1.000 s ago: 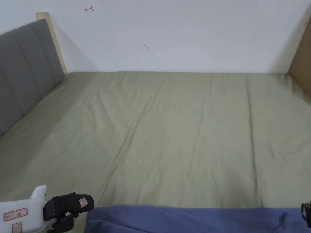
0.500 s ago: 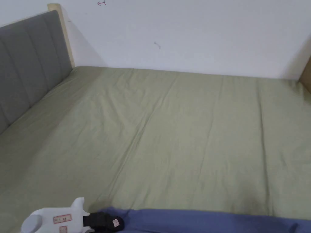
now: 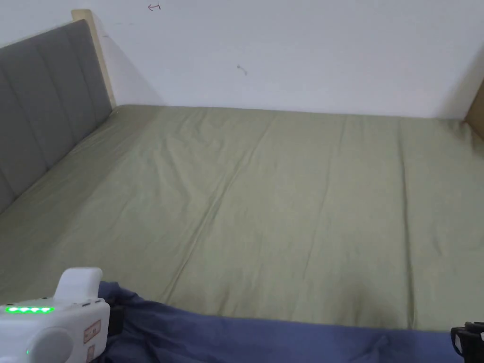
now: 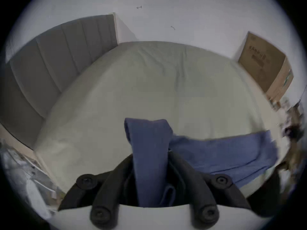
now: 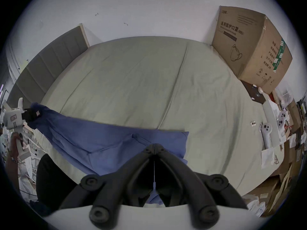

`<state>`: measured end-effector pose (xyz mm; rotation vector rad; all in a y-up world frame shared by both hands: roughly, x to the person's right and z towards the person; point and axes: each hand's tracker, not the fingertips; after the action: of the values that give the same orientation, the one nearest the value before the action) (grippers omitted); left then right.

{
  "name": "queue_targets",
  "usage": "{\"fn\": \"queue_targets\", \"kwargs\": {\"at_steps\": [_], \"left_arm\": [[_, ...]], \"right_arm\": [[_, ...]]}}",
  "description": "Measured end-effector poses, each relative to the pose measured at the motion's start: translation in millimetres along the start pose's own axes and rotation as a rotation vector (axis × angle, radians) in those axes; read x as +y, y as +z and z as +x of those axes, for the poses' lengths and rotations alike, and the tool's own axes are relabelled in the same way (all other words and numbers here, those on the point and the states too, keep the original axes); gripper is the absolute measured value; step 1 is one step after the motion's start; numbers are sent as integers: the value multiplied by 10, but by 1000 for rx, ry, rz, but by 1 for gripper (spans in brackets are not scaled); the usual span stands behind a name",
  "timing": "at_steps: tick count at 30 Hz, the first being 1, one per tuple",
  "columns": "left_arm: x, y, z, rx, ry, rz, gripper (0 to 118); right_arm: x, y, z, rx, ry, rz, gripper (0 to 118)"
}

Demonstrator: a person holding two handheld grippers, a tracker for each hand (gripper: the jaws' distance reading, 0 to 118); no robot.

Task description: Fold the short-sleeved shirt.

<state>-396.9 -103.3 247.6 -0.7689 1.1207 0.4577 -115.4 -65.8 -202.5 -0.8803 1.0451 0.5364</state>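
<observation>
While both grippers pinch it, blue shirt point(image 5: 103, 144) hangs taut.

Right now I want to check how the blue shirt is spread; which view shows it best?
The right gripper view: the blue shirt stretches across the bed's near edge between both grippers. The left gripper view shows a bunched strip in its jaws; the head view catches its top edge.
</observation>
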Motion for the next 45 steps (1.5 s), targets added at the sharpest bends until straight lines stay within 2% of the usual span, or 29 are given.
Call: {"fn": "queue_targets", "kwargs": {"at_steps": [1, 3, 5, 6, 7, 8, 9, 10, 11, 13, 14, 15, 16, 17, 18, 19, 20, 21, 22, 24, 25, 33, 35, 39, 42, 45], "left_arm": [[41, 30, 25, -47, 46, 7, 9], [62, -25, 279, -364, 214, -65, 10], [114, -233, 545, -558, 306, -116, 11], [104, -301, 745, -567, 249, -194, 19], [92, -371, 954, -577, 209, -229, 33], [45, -337, 1295, -606, 190, -257, 55], [15, -387, 1516, -612, 169, -272, 87], [-15, -442, 1695, -627, 137, -299, 105], [-44, -490, 1839, -650, 119, -325, 112], [-121, -515, 2059, -706, 77, -387, 114], [-120, -502, 2131, -752, 112, -360, 114], [-113, -449, 2206, -856, 144, -351, 113], [-99, -401, 2211, -898, 166, -335, 113], [-65, -347, 2158, -850, 153, -284, 113], [-26, -298, 2091, -821, 137, -258, 105], [32, -267, 1923, -636, 135, -168, 88], [63, -231, 1793, -617, 125, -150, 59], [56, -165, 1701, -593, 125, -142, 13], [91, -124, 1576, -464, 110, -51, 3], [63, -115, 1431, -334, 72, -48, 3], [51, -158, 1393, -331, 64, -60, 3], [-468, -504, 2074, -570, 57, -398, 2], [-444, -495, 2113, -529, 90, -327, 3], [-388, -423, 2082, -611, 123, -327, 3], [-337, -397, 1728, -634, 146, -322, 3], [-267, -339, 1233, -718, 285, -238, 3]], "right_arm": [[-19, -3, 38, 9, -17, 6, 0], [-45, -3, 80, 40, -56, 8, 0], [-66, 2, 94, 54, -76, 7, 0], [-88, 7, 108, 56, -79, 8, 0], [-112, 14, 122, 56, -82, 9, 0], [-135, 24, 139, 55, -84, 9, 0], [-152, 48, 150, 57, -85, 7, 0], [-171, 59, 174, 57, -89, 6, 0], [-187, 68, 197, 57, -95, 5, 0], [-216, 81, 272, 54, -110, 6, 0], [-227, 91, 297, 54, -116, 7, 0], [-237, 100, 314, 53, -121, 9, 0], [-243, 107, 326, 52, -125, 11, 0], [-243, 92, 353, 55, -126, 13, 0], [-244, 91, 365, 57, -130, 16, 0], [-238, 87, 370, 60, -134, 18, 0], [-233, 83, 374, 62, -137, 21, 0], [-237, 82, 372, 67, -137, 23, 0], [-235, 81, 373, 70, -139, 26, 0], [-233, 83, 374, 77, -144, 32, 0], [-236, 73, 381, 83, -144, 33, 0], [-279, 64, 379, 88, -142, 13, 0], [-289, 75, 373, 90, -141, 9, 0], [-277, 59, 369, 82, -125, 2, 0], [-254, 55, 370, 96, -143, -1, 0], [-220, 33, 352, 100, -137, 1, 0]]}}
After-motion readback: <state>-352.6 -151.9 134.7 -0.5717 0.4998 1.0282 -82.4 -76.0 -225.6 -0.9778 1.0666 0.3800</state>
